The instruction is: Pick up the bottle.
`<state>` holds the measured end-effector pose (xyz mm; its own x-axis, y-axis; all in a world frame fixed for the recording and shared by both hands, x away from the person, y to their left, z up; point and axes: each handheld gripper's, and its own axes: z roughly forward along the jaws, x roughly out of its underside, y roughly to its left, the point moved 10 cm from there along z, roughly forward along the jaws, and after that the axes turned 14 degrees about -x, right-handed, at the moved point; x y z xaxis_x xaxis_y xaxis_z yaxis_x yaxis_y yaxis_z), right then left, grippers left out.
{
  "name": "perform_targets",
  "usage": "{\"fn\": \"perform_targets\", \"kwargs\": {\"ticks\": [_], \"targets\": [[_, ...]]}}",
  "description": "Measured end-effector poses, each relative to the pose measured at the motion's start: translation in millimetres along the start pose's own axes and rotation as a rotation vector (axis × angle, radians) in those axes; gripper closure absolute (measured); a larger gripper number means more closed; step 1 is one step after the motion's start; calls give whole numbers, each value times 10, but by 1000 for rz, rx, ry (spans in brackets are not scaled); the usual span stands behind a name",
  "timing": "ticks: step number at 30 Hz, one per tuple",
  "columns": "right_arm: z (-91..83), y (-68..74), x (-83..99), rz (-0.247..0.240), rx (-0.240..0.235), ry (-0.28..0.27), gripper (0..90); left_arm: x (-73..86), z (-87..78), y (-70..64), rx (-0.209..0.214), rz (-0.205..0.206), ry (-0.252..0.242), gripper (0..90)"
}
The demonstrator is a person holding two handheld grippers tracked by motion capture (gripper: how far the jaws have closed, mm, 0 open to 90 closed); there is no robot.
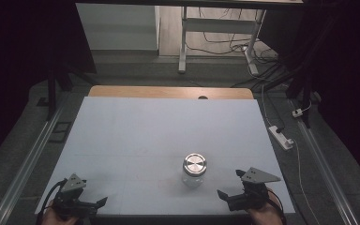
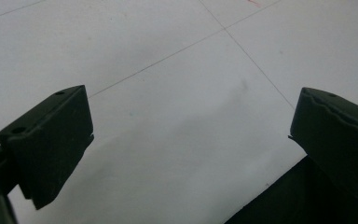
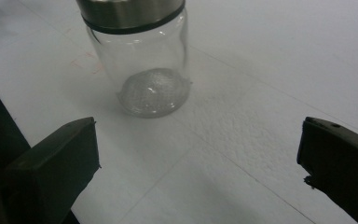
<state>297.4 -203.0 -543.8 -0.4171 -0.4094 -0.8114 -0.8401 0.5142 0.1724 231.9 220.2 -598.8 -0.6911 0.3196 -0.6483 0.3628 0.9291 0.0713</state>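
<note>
Your white table top (image 1: 136, 136) takes up most of the high view, with a wooden edge (image 1: 168, 92) showing along its far side and a dark floor around it. Thin seam lines cross the white surface, and they run between the jaws in the left gripper view.

Your right gripper (image 1: 232, 185) sits at the near right corner of the table, held in your right hand (image 1: 262, 213). Its jaws stand wide apart with nothing between them, and they point toward the jar.

Your left gripper (image 1: 96, 202) rests at the near left edge of the table in your left hand (image 1: 56, 215). Its jaws are also spread wide, with bare table between them.

The glass jar (image 1: 194, 171) stands upright on the table, right of centre and toward the near side, just ahead of your right gripper and well apart from the left one. It wears a round brushed-metal lid (image 1: 195, 164). In the right gripper view the jar (image 3: 142, 70) looks empty, though the glare on its base makes that hard to confirm.
</note>
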Motion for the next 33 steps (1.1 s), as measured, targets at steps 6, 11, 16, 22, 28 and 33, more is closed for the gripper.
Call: {"fn": "perform_targets", "kwargs": {"ticks": [6,11,16,22,28,33], "targets": [[101,39,-54,-20,-27,-1,0,1,1,2,0,0,1,0],[218,88,-89,-33,-65,12,0,1,2,1,-1,0,2,0],[330,117,-117,-25,-98,36,0,2,3,1,0,0,3,0],[473,124,-161,-47,-95,59,0,4,5,-1,4,-2,8,0],[672,142,-214,-74,-109,95,0,6,10,-3,6,0,11,0],[785,167,-242,-86,-130,115,0,7,11,-4,5,1,12,0]]}}
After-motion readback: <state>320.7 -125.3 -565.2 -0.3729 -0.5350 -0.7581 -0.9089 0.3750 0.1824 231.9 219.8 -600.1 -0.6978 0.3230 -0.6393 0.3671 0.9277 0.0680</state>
